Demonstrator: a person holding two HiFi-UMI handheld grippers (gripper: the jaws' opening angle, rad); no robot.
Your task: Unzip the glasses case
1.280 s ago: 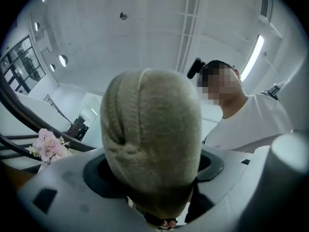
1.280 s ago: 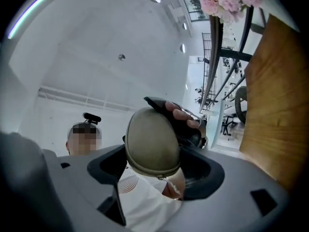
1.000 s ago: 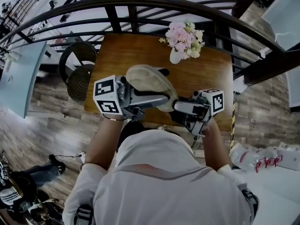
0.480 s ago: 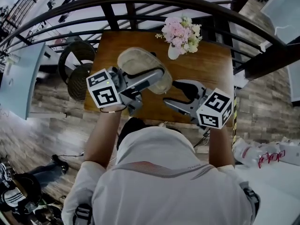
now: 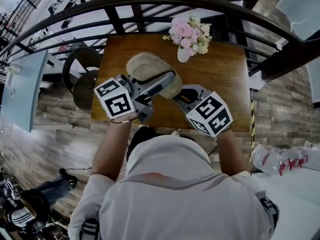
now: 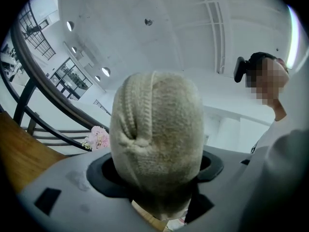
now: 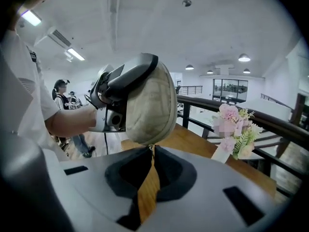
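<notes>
The beige knitted glasses case is held above the wooden table, and my left gripper is shut across its middle. In the left gripper view the case fills the space between the jaws, with its seam facing the camera. My right gripper sits at the case's near end. Its jaws have just been closing and now meet on the small zipper pull hanging under the case.
A vase of pink flowers stands at the table's far edge, also seen as flowers to the right of the case. A dark curved railing runs behind the table. A black round chair stands at the left.
The right gripper rolled its marker cube upward, moved in under the case's near end and shut its jaws. The left gripper, still holding the case, shifted a little left and lower.
</notes>
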